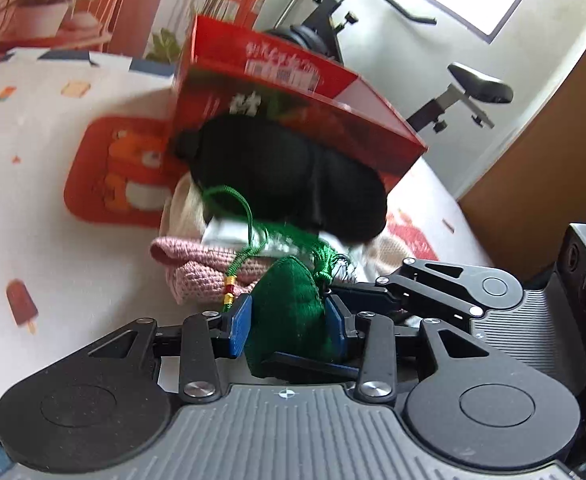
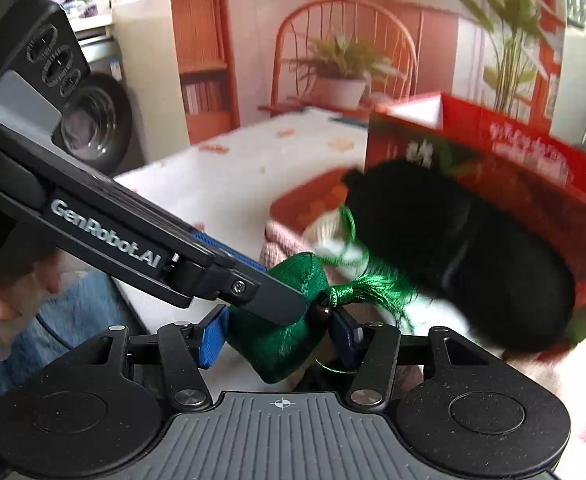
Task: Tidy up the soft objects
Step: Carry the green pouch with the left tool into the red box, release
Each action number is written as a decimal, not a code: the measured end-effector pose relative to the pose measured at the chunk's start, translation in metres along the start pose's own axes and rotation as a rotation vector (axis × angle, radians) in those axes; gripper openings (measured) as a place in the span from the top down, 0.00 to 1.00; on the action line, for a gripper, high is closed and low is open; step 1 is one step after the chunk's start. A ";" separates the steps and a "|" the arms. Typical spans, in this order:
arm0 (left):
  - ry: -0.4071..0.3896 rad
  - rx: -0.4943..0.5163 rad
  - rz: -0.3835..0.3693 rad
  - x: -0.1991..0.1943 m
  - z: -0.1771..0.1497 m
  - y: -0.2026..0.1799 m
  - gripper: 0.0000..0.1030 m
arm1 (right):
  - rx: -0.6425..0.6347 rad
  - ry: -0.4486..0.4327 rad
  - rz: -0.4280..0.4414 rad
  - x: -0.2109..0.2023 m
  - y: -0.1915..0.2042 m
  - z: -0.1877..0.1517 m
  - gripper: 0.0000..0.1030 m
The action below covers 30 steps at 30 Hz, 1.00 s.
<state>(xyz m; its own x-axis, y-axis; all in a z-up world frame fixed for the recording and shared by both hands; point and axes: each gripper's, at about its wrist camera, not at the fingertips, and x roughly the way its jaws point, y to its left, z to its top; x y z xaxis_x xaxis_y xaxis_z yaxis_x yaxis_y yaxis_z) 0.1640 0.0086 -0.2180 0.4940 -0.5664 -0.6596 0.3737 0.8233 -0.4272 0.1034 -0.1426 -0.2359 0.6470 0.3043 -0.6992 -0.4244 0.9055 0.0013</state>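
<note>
Plainly legible – "GenRobot.AI" on left gripper (box print blurred).

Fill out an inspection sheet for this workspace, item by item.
Surface: bed sheet with an ice-lolly print.
Job's things: green sachet with tassel; black eye mask; pink knit; all piled before the red box.
Clutter: orange cartoon cushion.
Grippers: left gripper and right gripper both have the sachet between their pads, which press on it.
Cables: nothing seen.
Surroundings: exercise bike, washing machine, plant backdrop.
</note>
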 end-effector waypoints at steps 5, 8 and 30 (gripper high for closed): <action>-0.080 0.017 -0.024 -0.021 0.016 -0.011 0.59 | -0.044 -0.078 -0.037 -0.020 0.002 0.017 0.52; -0.110 0.018 -0.037 -0.030 0.025 -0.015 0.59 | -0.065 -0.115 -0.049 -0.030 0.000 0.027 0.52; -0.341 0.184 -0.026 -0.031 0.138 -0.059 0.59 | -0.278 -0.293 -0.221 -0.060 -0.061 0.133 0.52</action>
<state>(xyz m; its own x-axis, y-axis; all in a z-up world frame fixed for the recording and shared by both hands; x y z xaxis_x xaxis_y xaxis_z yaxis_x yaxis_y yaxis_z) 0.2354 -0.0271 -0.0868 0.7036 -0.5917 -0.3934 0.5087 0.8060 -0.3026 0.1746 -0.1763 -0.0992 0.8759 0.2199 -0.4296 -0.3840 0.8567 -0.3445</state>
